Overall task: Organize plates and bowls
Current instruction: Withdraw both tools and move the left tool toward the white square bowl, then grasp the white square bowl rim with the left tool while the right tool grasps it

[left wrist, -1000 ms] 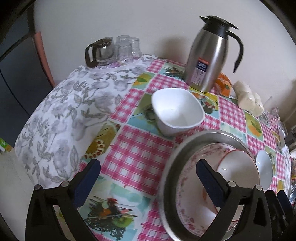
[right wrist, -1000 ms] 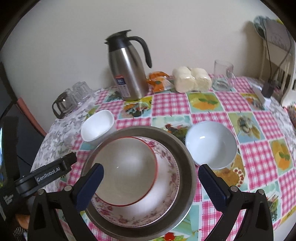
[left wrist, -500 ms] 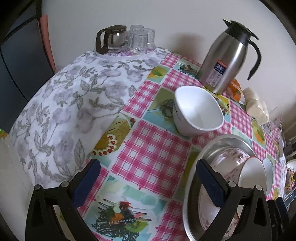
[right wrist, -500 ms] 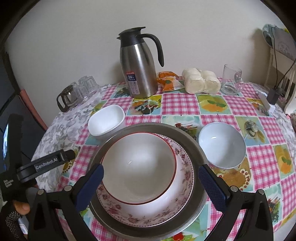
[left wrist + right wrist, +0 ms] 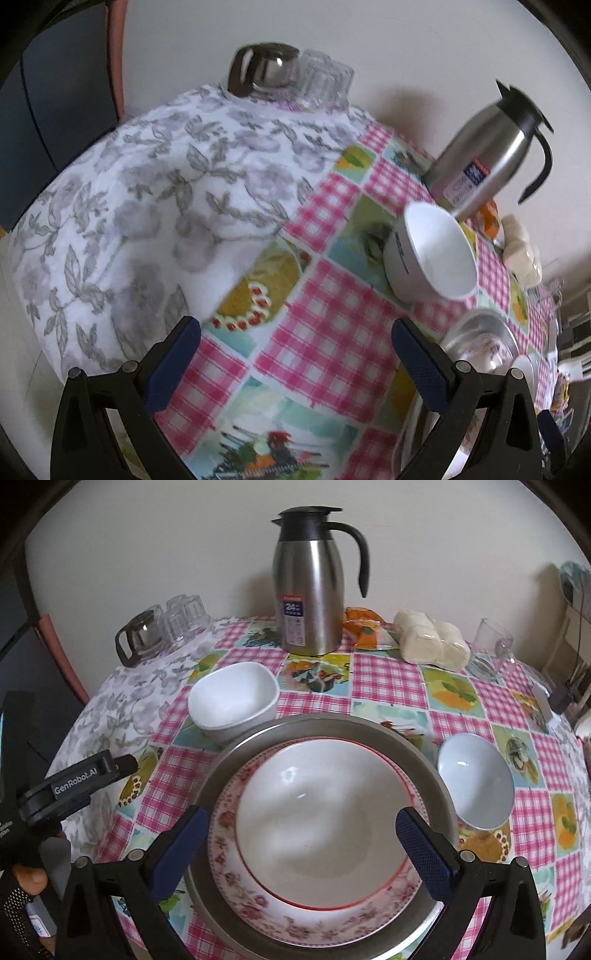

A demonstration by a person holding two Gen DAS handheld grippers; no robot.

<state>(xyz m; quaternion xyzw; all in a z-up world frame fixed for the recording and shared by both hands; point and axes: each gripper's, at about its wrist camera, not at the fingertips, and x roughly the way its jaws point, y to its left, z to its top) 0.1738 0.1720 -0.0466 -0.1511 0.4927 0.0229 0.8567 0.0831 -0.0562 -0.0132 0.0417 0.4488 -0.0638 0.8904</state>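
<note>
Both grippers, left [image 5: 295, 347] and right [image 5: 301, 830], gape empty, right above seemingly stacked red-rimmed bowl [image 5: 321, 823].

- The left gripper [image 5: 295, 354] hangs over the near edge of the bench [image 5: 332, 332], its two blue-padded fingers [image 5: 173, 363] spread wide with nothing between them.
- A checked and picture-patterned tablecloth [image 5: 325, 325] covers the bench; a grey floral cloth [image 5: 147, 206] covers its left part.
- A white square bowl [image 5: 432, 254] stands beyond the right finger, apart from it.
- Just behind the bowl stands a steel thermos jug [image 5: 487, 158] with a black handle.
- At the far edge, a glass pot [image 5: 262, 70] sits beside clear glasses [image 5: 325, 79].
- At lower right, a metal basin [image 5: 476, 332] holds a floral plate [image 5: 495, 345], partly hidden by the right finger.
</note>
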